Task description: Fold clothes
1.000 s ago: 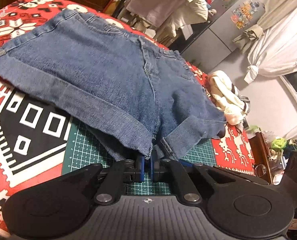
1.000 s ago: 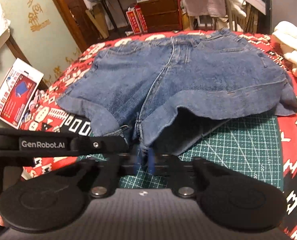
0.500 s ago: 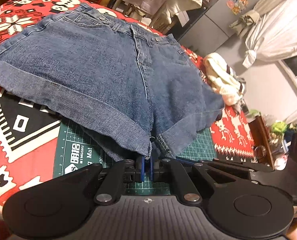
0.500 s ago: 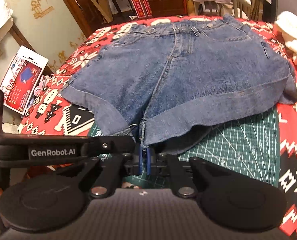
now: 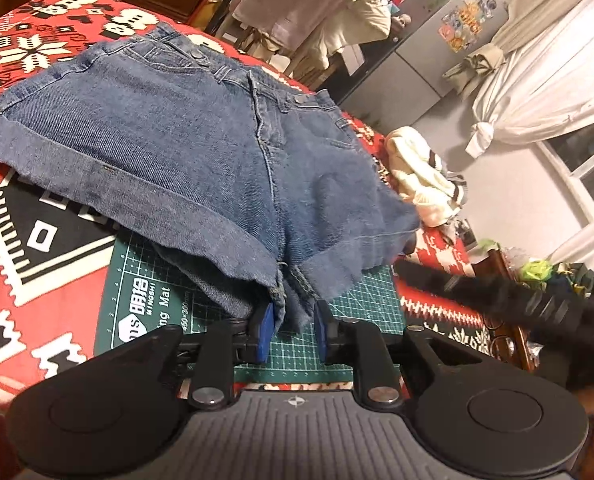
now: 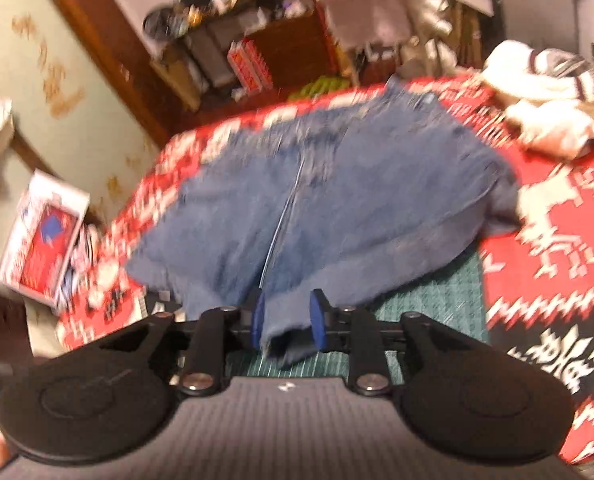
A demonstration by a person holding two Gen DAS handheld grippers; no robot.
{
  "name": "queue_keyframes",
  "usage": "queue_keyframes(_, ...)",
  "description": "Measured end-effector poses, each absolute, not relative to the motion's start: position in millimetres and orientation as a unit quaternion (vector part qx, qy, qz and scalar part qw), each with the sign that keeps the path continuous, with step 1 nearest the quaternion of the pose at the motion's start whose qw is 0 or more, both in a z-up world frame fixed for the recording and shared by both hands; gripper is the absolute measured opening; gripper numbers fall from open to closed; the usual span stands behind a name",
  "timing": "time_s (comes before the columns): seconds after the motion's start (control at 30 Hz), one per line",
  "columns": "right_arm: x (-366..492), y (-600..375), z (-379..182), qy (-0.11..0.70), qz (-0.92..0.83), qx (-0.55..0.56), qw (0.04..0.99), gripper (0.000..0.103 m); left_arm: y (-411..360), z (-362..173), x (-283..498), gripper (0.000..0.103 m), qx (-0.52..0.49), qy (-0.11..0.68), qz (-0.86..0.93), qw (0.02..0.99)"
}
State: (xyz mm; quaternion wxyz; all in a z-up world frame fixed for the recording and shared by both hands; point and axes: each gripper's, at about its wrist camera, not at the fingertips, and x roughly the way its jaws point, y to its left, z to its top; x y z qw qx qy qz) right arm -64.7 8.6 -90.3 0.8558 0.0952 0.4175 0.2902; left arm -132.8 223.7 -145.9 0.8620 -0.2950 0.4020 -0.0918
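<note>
- A red, white and black patterned blanket (image 5: 29,52) is spread across the whole surface.
- Denim shorts (image 5: 169,152) are laid flat on the blanket, waistband away from the cameras, with the cuffed leg openings and crotch lying over a green cutting mat (image 5: 153,312).
- A cream garment (image 5: 421,176) is heaped on the blanket just beyond the shorts' right side.
- The left gripper (image 5: 293,330) is seen with its jaws parted; the crotch hem of the shorts sits loosely between the blue pads (image 5: 264,330), not pinched.
- The right gripper (image 6: 286,322) is likewise released, its jaws spread with a hem fold lying between them; this view is motion-blurred.
</note>
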Motion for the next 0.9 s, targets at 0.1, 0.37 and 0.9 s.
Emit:
queue_keyframes(0.1,-53,-19,-73,0.392,0.273,0.121,0.870,0.048,216,-143,-140,0.020,-0.283,0.393,-0.111,0.868)
queue_keyframes(0.37,-3,-108,-70,0.389,0.177,0.144,0.892,0.054,193,-146,-128,0.023,-0.218,0.405,-0.106,0.881)
queue_keyframes(0.9,48,-81,-133,0.437,0.196,0.009,0.878,0.031,181,-172,-98,0.026,-0.196,0.449,-0.093,0.867)
